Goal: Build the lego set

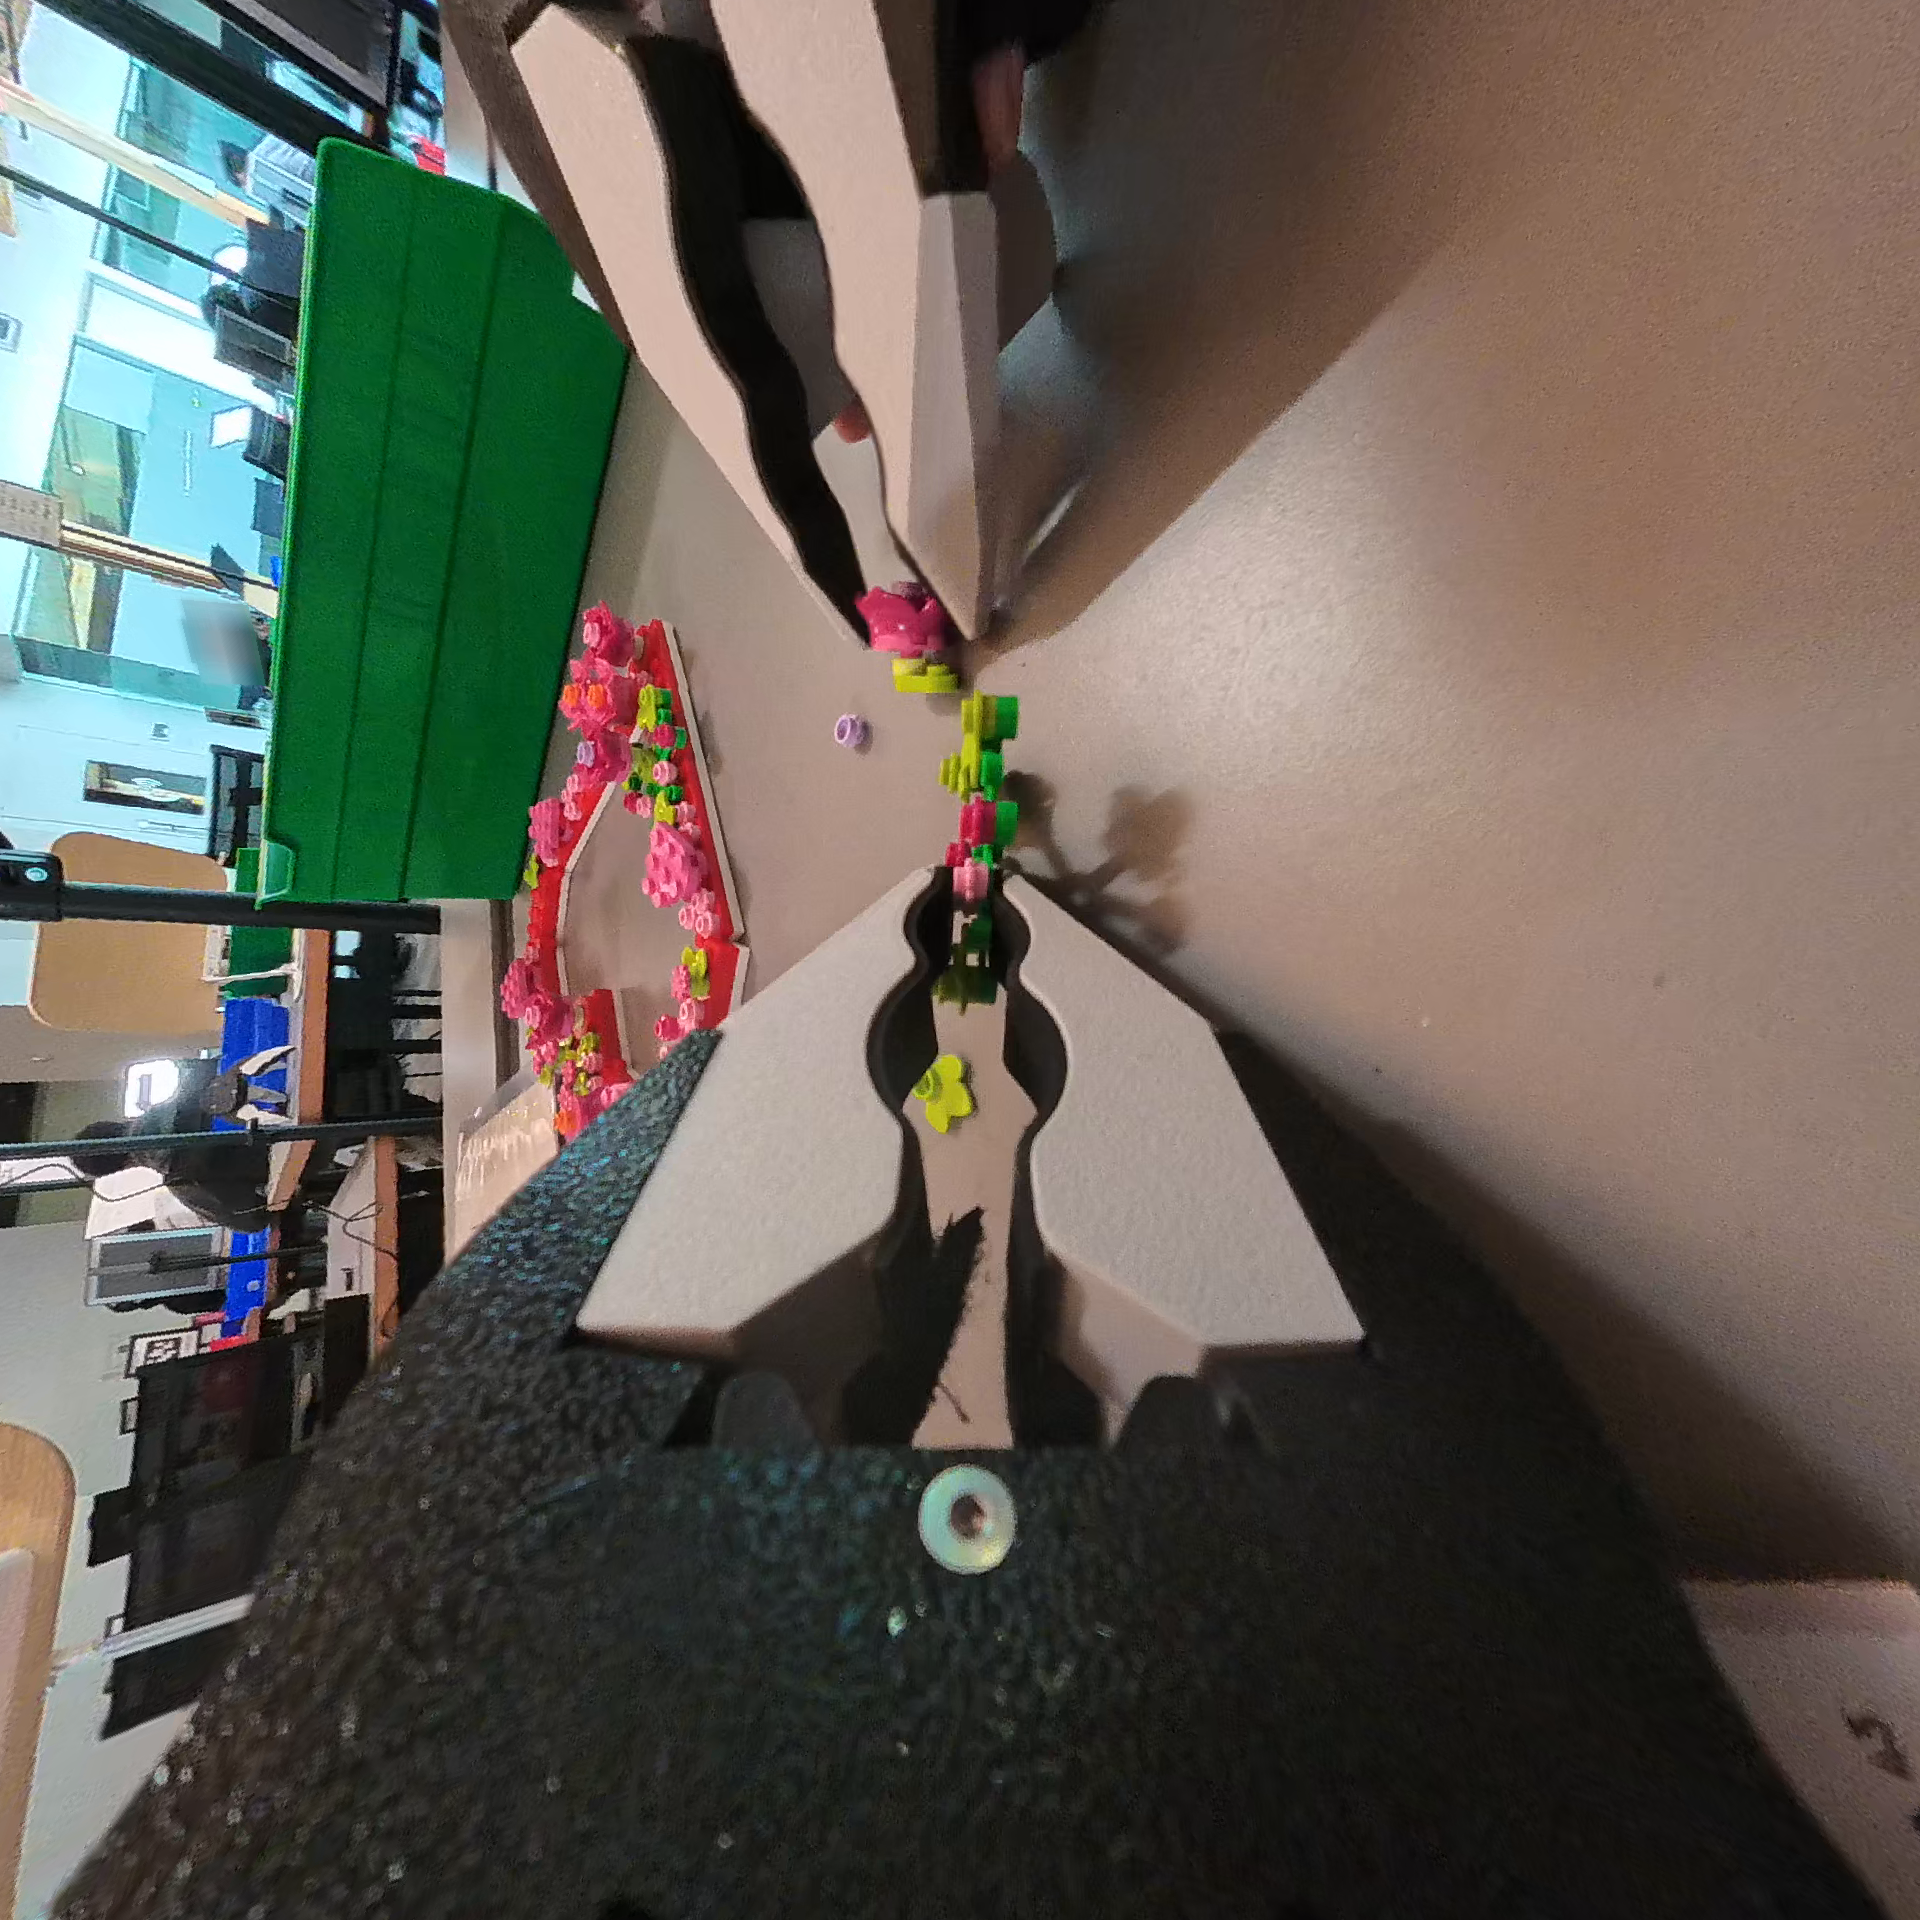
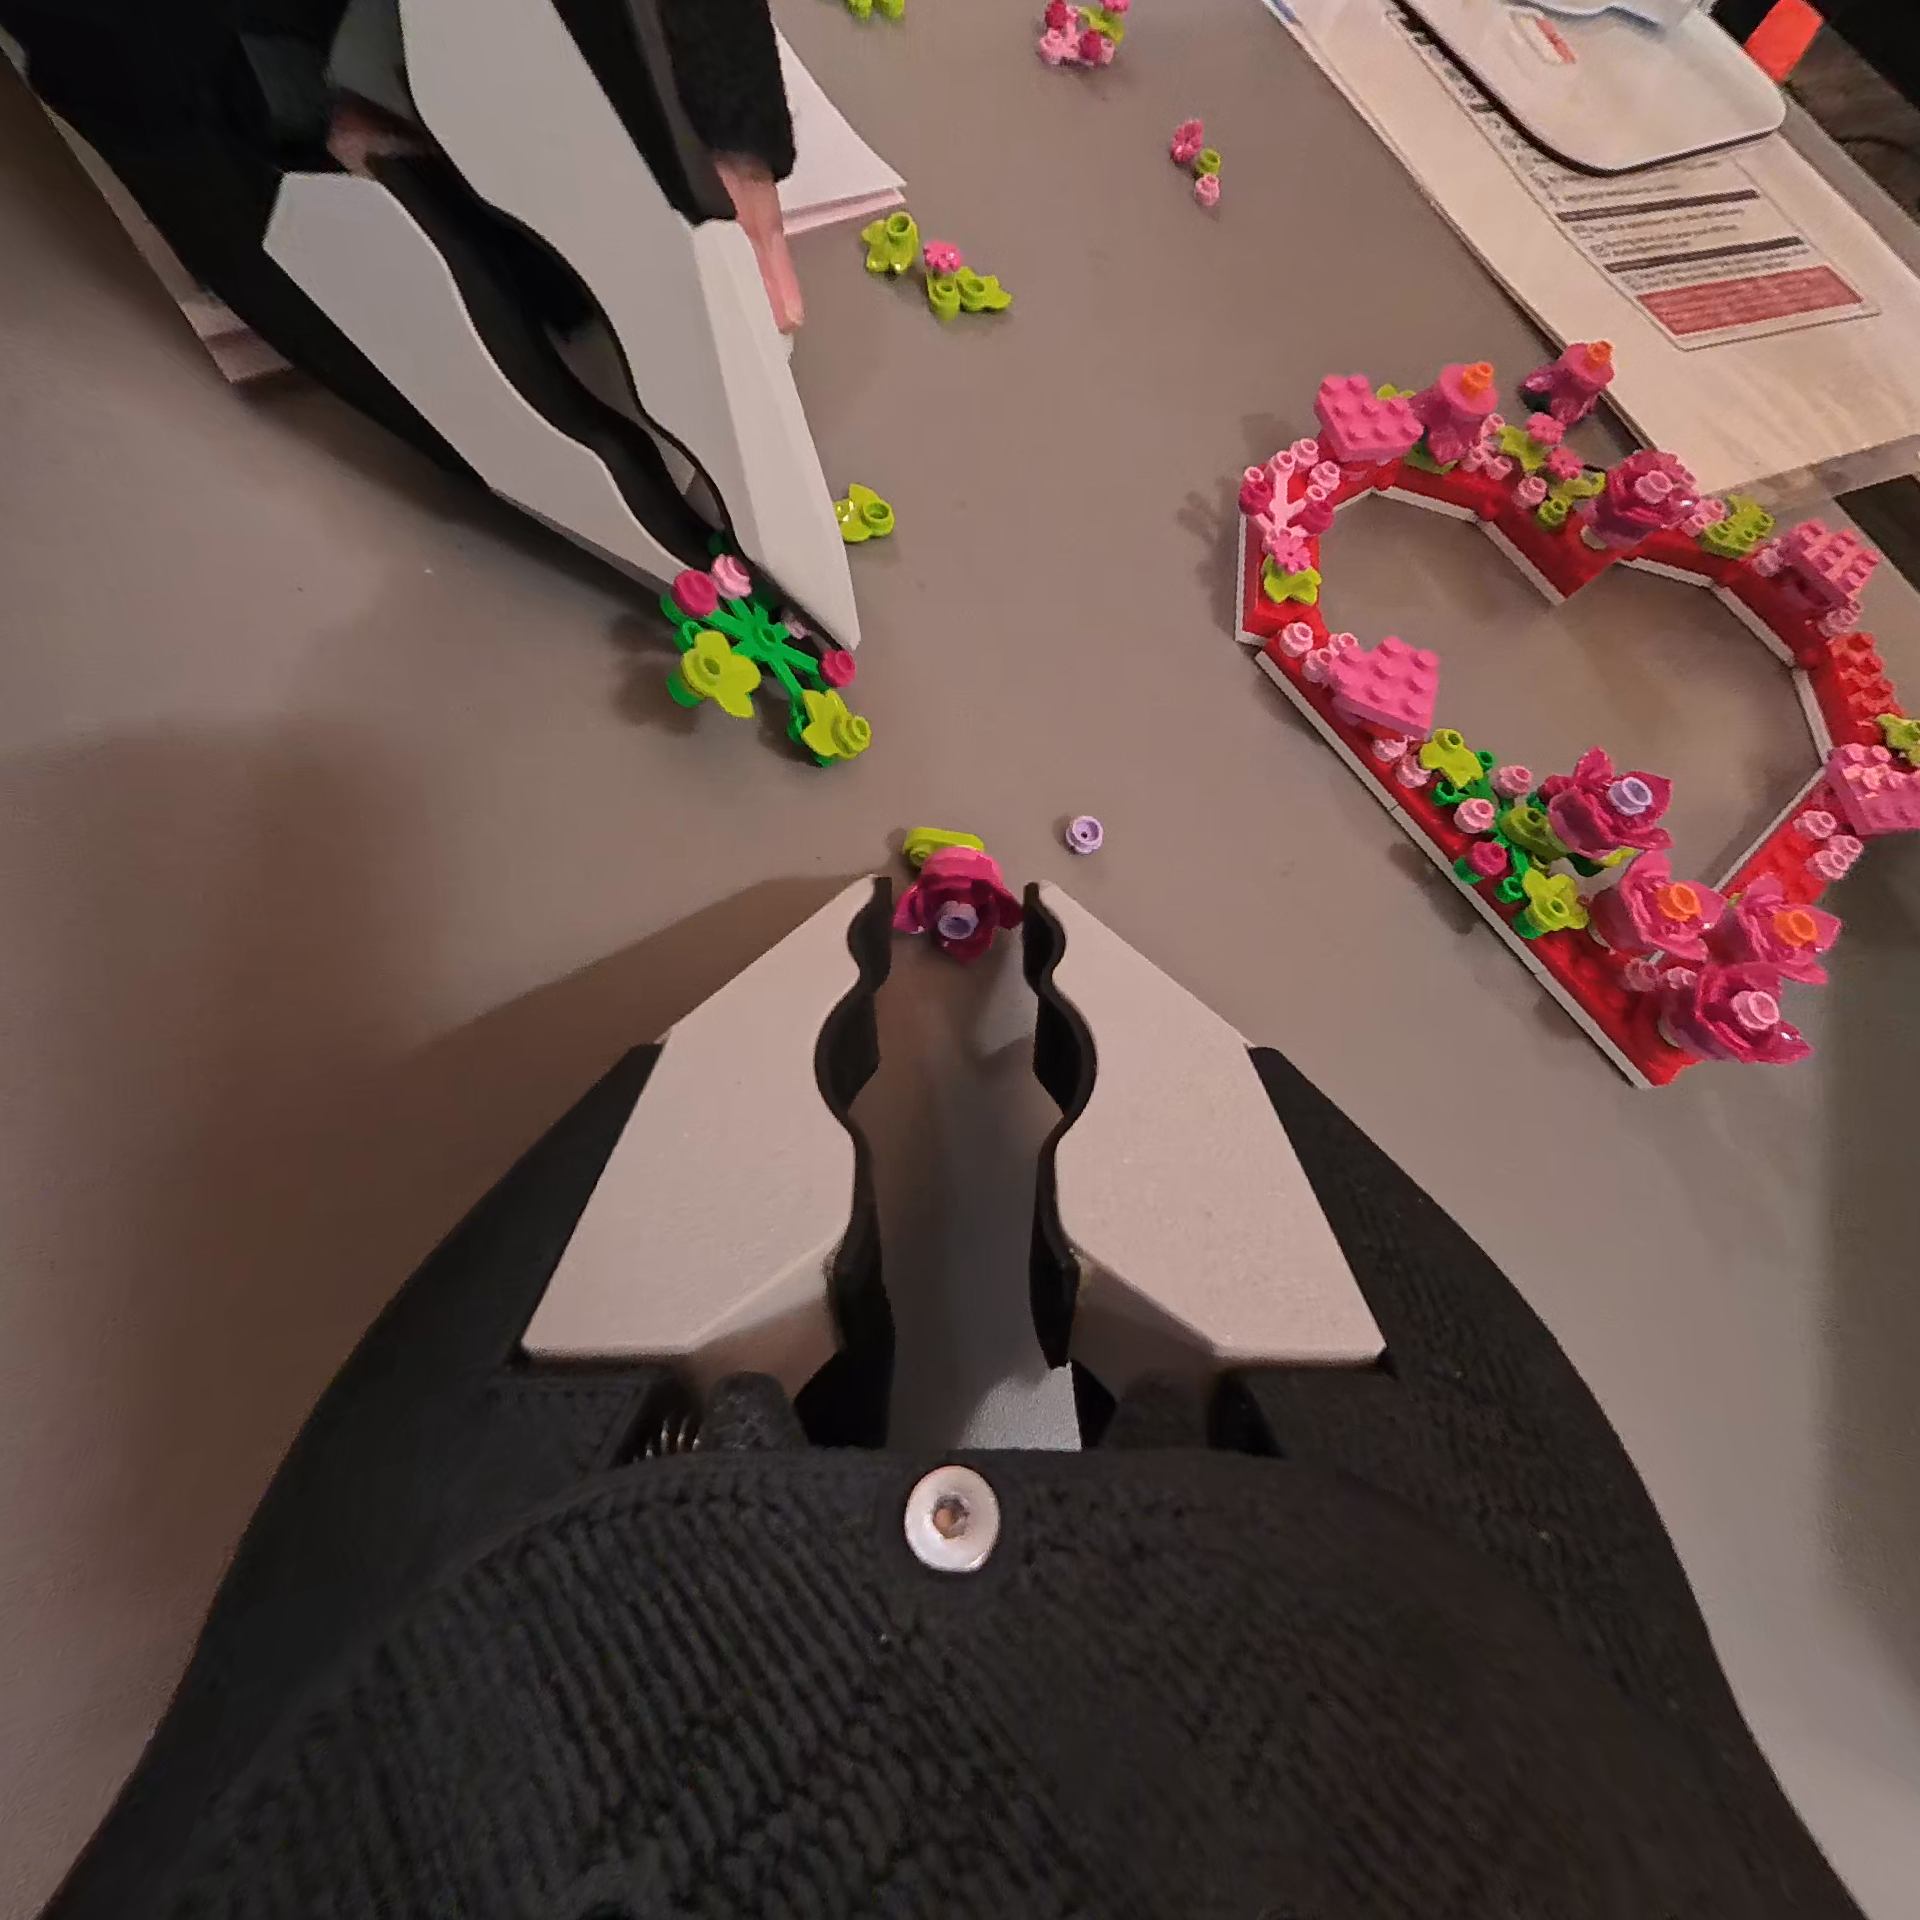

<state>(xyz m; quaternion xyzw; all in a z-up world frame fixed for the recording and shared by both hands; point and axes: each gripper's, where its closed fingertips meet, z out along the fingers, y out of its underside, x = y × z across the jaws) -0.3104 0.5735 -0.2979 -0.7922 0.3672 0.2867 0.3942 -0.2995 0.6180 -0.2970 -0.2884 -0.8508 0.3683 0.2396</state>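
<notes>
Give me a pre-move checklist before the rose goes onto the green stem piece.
1. Magenta rose sits between the right gripper fingertips: ok, though a firm pinch cannot be told.
2. Left gripper shut on the green stem cluster: ok.
3. Lime leaf piece attached under the rose: cannot tell.
4. Loose lavender stud out of the path: ok, it lies to the side.
5. Heart frame away from both grippers: ok.
</notes>
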